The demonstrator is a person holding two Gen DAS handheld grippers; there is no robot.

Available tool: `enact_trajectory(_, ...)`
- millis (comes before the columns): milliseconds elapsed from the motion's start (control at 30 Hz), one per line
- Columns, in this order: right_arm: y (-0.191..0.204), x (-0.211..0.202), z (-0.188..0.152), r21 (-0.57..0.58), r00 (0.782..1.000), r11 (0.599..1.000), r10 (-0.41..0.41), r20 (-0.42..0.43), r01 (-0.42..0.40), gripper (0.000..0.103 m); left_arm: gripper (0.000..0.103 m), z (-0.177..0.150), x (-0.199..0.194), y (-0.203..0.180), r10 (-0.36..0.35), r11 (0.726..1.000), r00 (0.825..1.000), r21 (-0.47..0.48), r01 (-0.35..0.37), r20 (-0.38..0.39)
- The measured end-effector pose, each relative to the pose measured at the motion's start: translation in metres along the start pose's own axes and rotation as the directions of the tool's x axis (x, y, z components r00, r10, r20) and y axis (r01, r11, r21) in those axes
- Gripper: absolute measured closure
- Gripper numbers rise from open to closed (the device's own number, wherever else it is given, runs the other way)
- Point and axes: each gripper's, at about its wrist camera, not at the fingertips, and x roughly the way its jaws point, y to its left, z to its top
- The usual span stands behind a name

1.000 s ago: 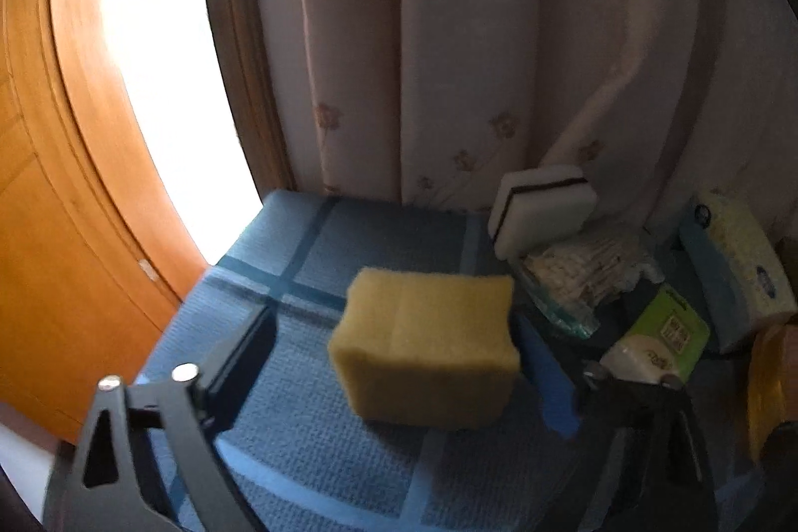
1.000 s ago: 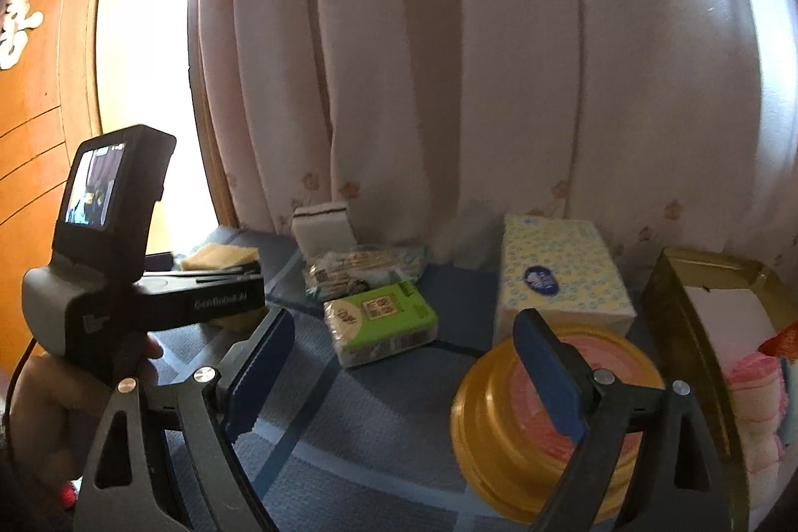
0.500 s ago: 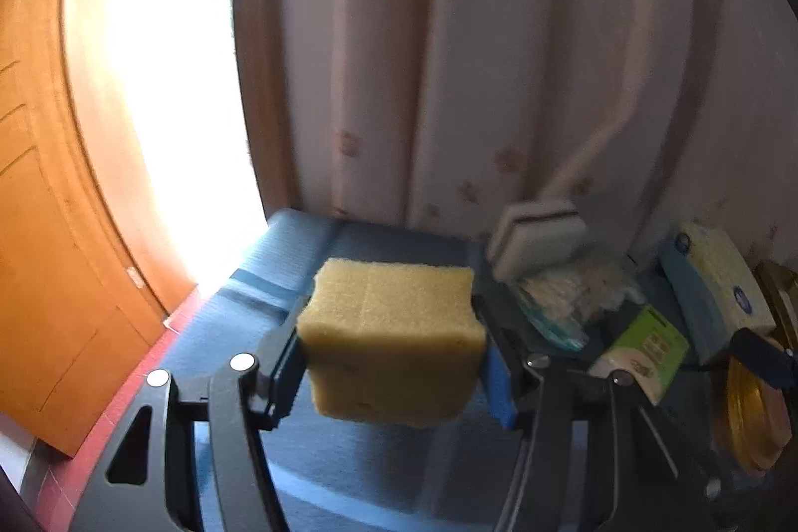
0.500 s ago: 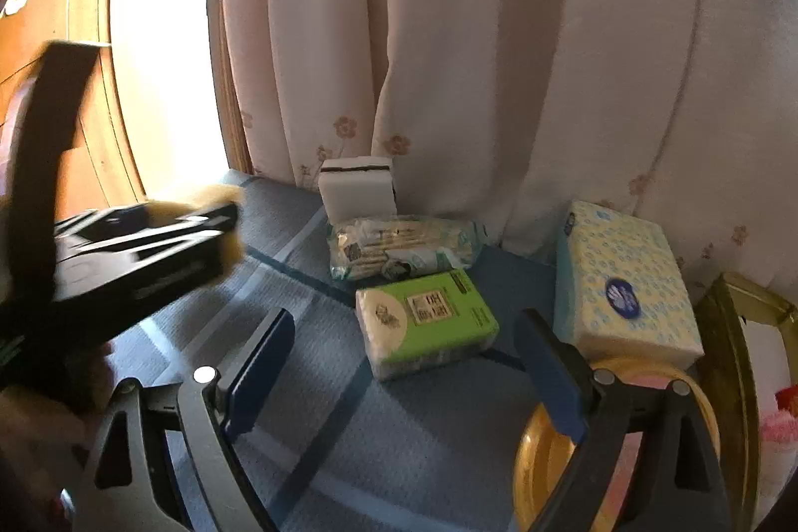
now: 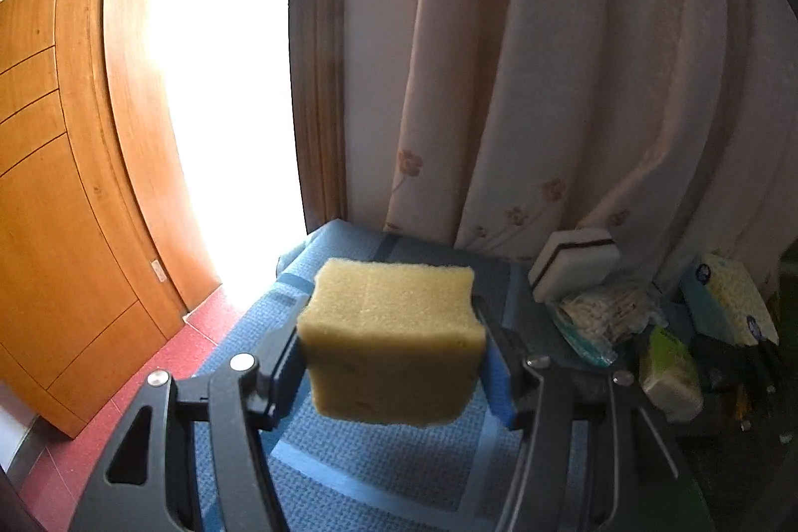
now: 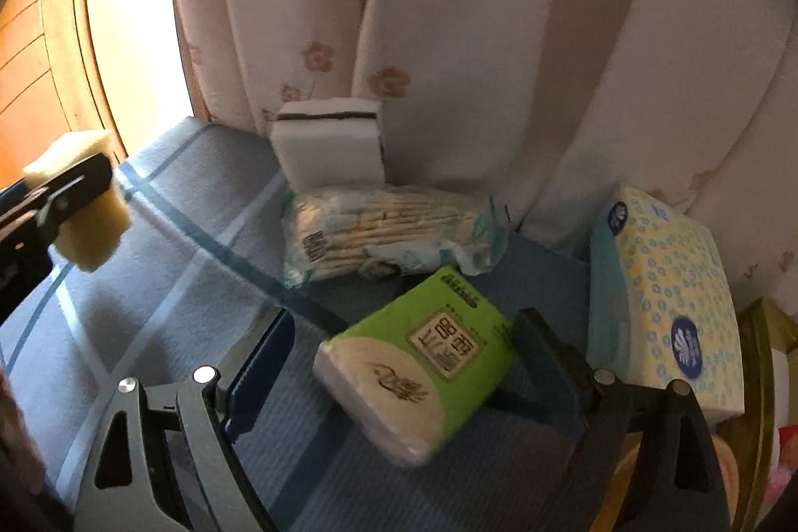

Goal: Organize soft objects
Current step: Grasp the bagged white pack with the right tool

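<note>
Yellow foam sponge block point(image 5: 391, 340) sits clamped in the left gripper point(image 5: 394, 362), hiding its pads. Right gripper point(image 6: 399, 362) gapes around the green-wrapped tissue pack point(image 6: 416, 365), contact unclear

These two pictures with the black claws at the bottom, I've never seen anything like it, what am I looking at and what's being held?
A person holds a two-finger gripper in each hand, and each gripper has a wide-angle camera looking forward along its fingers, so the black arms at the bottom of each picture are the tool itself.

The left camera's picture shows the left gripper squeezing a yellow sponge, lifted above the blue checked cloth.

In the right camera's picture the right gripper is open and holds nothing; a green tissue pack lies on the cloth between its fingers. Behind it are a bag of cotton swabs, a white sponge standing against the curtain, and a dotted tissue pack to the right. The sponge-carrying left gripper shows at the left edge.
</note>
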Motion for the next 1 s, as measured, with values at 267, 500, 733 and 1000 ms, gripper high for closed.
enact_trajectory(267,-0.009,0.007,0.001,-0.011,0.999,1.0,-0.022,-0.029,0.022,0.012,0.043,0.005,0.007,0.004,-0.014,1.0,1.0,-0.02,0.014,-0.007)
enact_trajectory(500,-0.02,-0.008,-0.009,0.058,0.998,0.997,-0.05,-0.049,0.053,0.075,0.043,0.006,0.006,0.008,-0.017,1.0,1.0,-0.023,0.017,-0.006)
enact_trajectory(733,-0.034,-0.061,-0.031,0.139,0.969,0.969,0.178,0.17,-0.203,0.076,0.043,0.003,0.005,0.006,-0.013,1.0,1.0,-0.026,0.013,0.008)
enact_trajectory(1000,-0.031,-0.109,-0.054,0.099,0.927,0.968,0.19,0.324,-0.233,0.076,0.043,-0.002,0.002,0.003,-0.033,0.999,0.999,-0.008,0.034,0.033)
